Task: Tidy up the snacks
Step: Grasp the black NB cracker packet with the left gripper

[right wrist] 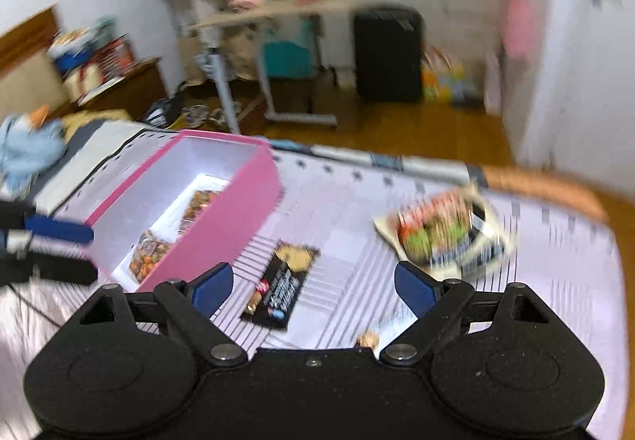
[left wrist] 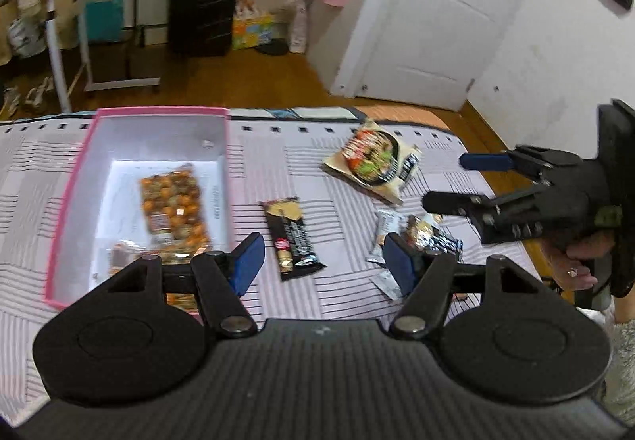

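Left wrist: snack bar (left wrist: 293,237) between tongs (left wrist: 323,263).

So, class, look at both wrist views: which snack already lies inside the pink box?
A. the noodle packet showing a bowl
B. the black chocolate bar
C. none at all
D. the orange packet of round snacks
D: the orange packet of round snacks lies on the floor of the pink box, while the black chocolate bar and the noodle packet lie outside it on the striped cloth.
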Tool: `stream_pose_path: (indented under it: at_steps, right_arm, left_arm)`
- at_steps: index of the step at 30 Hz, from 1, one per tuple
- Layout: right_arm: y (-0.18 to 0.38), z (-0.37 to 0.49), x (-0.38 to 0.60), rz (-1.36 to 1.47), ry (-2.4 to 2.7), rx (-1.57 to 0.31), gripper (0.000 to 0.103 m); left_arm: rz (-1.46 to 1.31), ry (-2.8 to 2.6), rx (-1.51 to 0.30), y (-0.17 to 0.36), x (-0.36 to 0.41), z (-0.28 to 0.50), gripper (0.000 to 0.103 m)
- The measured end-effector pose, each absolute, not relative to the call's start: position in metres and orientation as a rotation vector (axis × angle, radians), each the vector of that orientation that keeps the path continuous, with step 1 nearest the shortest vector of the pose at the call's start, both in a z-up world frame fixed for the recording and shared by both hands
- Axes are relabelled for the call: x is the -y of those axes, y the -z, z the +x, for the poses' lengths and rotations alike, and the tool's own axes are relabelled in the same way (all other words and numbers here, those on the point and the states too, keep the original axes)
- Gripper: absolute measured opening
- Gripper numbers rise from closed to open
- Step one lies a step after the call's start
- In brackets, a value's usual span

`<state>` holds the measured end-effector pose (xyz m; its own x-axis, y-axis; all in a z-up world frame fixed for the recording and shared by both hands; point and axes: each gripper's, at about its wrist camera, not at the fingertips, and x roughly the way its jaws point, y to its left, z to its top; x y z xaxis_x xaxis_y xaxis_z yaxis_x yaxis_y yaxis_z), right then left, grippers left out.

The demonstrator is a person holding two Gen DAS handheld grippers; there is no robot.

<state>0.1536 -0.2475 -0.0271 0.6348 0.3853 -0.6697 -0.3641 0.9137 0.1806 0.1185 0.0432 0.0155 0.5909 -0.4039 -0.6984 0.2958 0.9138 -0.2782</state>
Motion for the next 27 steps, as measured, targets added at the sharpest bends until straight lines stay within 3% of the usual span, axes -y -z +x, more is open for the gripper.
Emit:
stream_pose_path:
  at_steps: [11, 18, 27]
  right_arm:
    - [0.084, 0.174, 0.291, -0.119, -0.329, -0.853, 0.074]
    - [0.136, 0.174, 0.304, -0.369, -0.396, -0.936, 0.058]
    - [0.167, 0.171, 0.305, -0.447, -0.439, -0.918, 0.062]
  left_arm:
    - [-0.146, 0.382, -1.002, 0.059, 0.022, 0.175, 0.062]
    - [-0.123, 0.272, -1.039, 0.117, 0.043, 0.215, 0.062]
    - [-0.085, 0.152, -1.025, 0.173, 0.042, 0.239, 0.062]
